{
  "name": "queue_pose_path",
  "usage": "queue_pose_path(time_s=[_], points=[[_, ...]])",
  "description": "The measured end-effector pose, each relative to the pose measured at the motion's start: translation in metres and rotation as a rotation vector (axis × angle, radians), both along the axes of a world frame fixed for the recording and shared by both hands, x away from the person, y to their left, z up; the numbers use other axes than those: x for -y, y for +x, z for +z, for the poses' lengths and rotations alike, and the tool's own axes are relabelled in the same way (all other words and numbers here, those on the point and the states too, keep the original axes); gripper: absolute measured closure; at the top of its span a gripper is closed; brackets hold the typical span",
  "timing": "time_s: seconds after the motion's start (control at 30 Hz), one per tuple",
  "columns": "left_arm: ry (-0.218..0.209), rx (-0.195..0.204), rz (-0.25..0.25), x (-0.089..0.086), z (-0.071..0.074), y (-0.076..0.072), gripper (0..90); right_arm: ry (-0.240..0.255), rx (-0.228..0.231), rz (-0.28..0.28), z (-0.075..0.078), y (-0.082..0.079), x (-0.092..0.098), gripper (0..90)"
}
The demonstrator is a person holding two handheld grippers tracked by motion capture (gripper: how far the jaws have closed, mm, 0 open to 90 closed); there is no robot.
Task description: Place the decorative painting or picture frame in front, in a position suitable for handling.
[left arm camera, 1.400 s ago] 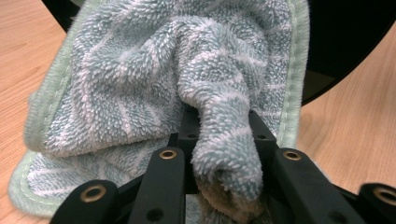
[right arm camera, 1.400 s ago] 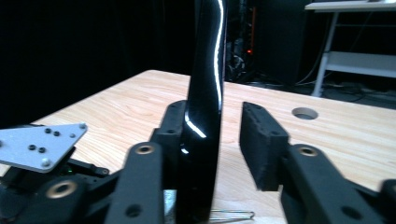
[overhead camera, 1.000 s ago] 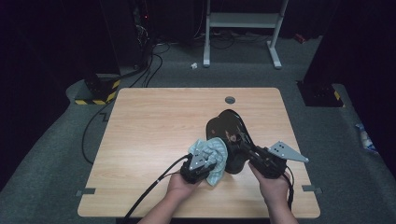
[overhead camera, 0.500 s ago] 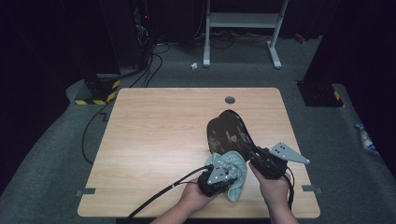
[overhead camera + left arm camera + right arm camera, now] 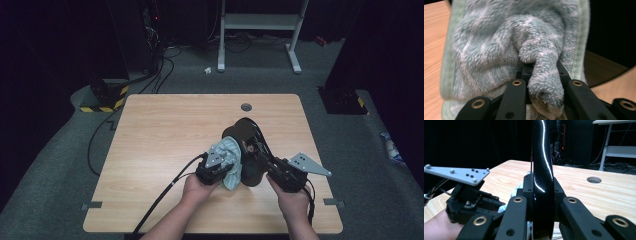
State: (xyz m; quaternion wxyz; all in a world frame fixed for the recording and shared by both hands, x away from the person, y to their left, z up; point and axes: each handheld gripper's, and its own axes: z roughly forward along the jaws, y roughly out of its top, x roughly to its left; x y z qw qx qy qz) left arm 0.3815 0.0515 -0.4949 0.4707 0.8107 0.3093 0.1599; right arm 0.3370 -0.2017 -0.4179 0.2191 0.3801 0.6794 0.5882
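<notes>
Clamping a bunched fold of cloth (image 5: 544,82), the left gripper (image 5: 216,172) has its jaws squeezed tight on it; they have just been closing the last bit, with that fold between them. The right gripper (image 5: 280,172) is clenched on the edge of a glossy black plate (image 5: 541,170), holding it on edge over the table (image 5: 165,130), the rim seen end-on between the jaws in the right gripper view.

Since a second ago the left hand (image 5: 197,187) has swept the cloth across the plate's near face: half a second ago it sat lower and further right, close to the right hand (image 5: 292,202); now it is back at the plate's left side, pressed against it. The right hand and the plate have barely shifted.

That reads as a wiping stroke, one hand steadying while the other rubs. The cloth touches the plate's left face, near the table's front edge, so wiping looks well under way, probably with more passes to come.
</notes>
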Motion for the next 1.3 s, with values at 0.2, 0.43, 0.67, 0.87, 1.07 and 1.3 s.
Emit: queue_pose_path(time_s=[0.2,0.43,0.67,0.87,1.07,1.3], points=[[0.036,0.049,-0.172,0.035,0.0,-0.042,76.5,0.006,0.0,-0.002,-0.001,0.0,0.0,80.1],[0.046,0.02,-0.152,0.03,-0.007,-0.035,76.6,0.007,0.0,-0.002,-0.001,0.0,0.001,80.1],[0.088,-0.02,0.017,0.002,-0.011,0.006,76.5,0.017,-0.004,-0.006,-0.002,0.001,0.002,80.0],[0.092,-0.054,-0.007,0.009,-0.013,-0.001,77.1,0.017,-0.003,-0.007,-0.002,0.001,0.002,80.0],[0.084,-0.041,-0.181,0.041,-0.013,-0.041,77.2,0.017,0.0,-0.005,-0.002,0.001,0.002,80.1],[0.103,-0.031,-0.139,0.032,-0.016,-0.029,77.0,0.017,0.0,-0.005,-0.002,0.0,0.002,80.1]])
